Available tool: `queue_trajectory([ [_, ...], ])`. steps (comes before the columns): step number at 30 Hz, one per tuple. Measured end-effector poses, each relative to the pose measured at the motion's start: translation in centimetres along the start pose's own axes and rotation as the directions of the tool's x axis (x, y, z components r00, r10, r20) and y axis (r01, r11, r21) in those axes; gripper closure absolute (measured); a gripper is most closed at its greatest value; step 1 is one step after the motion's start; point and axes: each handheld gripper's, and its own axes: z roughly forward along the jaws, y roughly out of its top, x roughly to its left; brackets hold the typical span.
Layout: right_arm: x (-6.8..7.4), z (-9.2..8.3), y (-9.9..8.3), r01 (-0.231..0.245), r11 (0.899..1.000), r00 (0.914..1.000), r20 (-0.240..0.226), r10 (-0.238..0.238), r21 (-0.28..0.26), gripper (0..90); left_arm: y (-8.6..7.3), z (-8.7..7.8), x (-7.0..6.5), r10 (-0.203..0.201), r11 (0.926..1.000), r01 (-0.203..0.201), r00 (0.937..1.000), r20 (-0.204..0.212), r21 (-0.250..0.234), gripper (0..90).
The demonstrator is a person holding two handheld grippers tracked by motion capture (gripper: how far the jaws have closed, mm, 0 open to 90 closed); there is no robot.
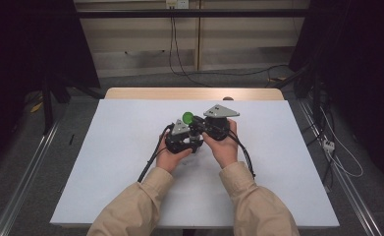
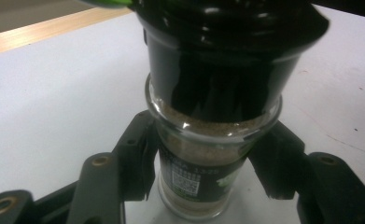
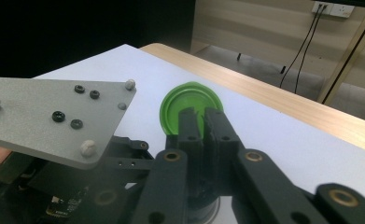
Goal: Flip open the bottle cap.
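spice jar (image 2: pixel 200 163) upright, clamped by left gripper (image 2: pixel 203 163); right gripper (image 3: pixel 203 126), directly above jar, pinches green flip lid (image 3: pixel 189 100).

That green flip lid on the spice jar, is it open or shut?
Open. The green lid stands flipped up on edge above the black cap, its round inner face showing beyond the right gripper.
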Motion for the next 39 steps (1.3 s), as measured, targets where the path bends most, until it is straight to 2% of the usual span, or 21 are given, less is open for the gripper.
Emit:
queue_trajectory([
  [1, 0.0, 0.0, 0.0, 0.0, 1.0, 1.0, 0.0, 0.0, -0.001, 82.6, 0.0, 0.0, 0.0, -0.01, 0.9999, 0.01, 0.9999, 0.004, -0.001, 39.0],
  [8, 0.1, -0.3, -0.1, -0.013, 1.0, 0.9998, -0.014, 0.013, 0.002, 71.6, 0.3, -0.8, 0.0, -0.015, 0.9998, 0.015, 0.9999, 0.0, 0.013, 28.8],
  [10, 0.1, -0.4, -0.2, -0.026, 1.0, 0.9995, -0.016, 0.026, 0.001, 66.2, 0.3, -1.0, 0.0, -0.028, 0.9995, 0.028, 0.9996, -0.001, 0.015, 25.6],
  [13, 0.1, -0.6, -0.2, -0.038, 0.999, 0.9992, -0.016, 0.038, -0.001, 58.8, 0.3, -1.4, -0.1, -0.028, 0.9996, 0.028, 0.9996, 0.003, 0.009, 23.5],
  [14, 0.1, -0.7, -0.2, -0.04, 0.999, 0.999, -0.019, 0.04, 0.0, 56.5, 0.4, -1.5, 0.0, -0.017, 0.9997, 0.017, 0.9998, -0.003, 0.017, 22.2],
  [21, 0.1, -1.0, -0.4, -0.064, 0.998, 0.9977, -0.02, 0.064, 0.001, 37.1, 0.5, -2.1, -0.1, -0.035, 0.9993, 0.034, 0.9994, 0.006, 0.018, 16.5],
  [29, 0.2, -1.3, -0.4, -0.061, 0.998, 0.9978, -0.027, 0.061, -0.001, 27.5, 0.8, -2.9, -0.2, -0.017, 0.9998, 0.017, 0.9998, 0.012, 0.013, 14.3],
  [33, 0.4, -1.5, -0.6, -0.059, 0.998, 0.9974, -0.041, 0.059, 0.002, 25.4, 0.8, -3.3, -0.1, -0.021, 0.9997, 0.02, 0.9996, 0.02, 0.015, 13.9],
  [39, 0.5, -1.9, -1.1, -0.056, 0.998, 0.9968, -0.058, 0.056, -0.005, 22.1, 1.0, -4.2, -0.1, -0.003, 0.9997, 0.001, 0.9991, 0.042, 0.025, 12.9],
])
